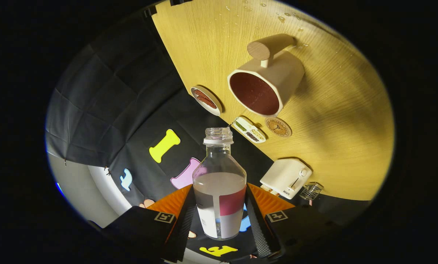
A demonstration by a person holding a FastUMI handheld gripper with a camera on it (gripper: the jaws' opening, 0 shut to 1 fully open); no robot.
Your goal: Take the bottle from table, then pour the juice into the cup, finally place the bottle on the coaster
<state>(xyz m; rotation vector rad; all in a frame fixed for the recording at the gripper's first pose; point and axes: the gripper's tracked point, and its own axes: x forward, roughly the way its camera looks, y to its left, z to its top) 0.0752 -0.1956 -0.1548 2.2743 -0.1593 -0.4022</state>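
My gripper (220, 216) is shut on a clear, uncapped bottle (219, 183), both fingers pressing its labelled lower body. The bottle is about half full of cloudy liquid, and the whole view is rolled, so the wooden table (336, 121) slants steeply. Beyond the bottle's open mouth stands a cream cup (273, 79) with a dark red inside and a round wooden handle. Beside the cup's rim lies a small round coaster (278, 127) with a printed emblem. The bottle's mouth is short of the cup, with a gap between them.
A small round dish (206, 100) with reddish contents and a divided tray (249, 129) sit near the table's edge. A white toaster (287, 177) and a small wire rack (310, 191) stand closer to me. Water drops (277, 16) dot the table's far part.
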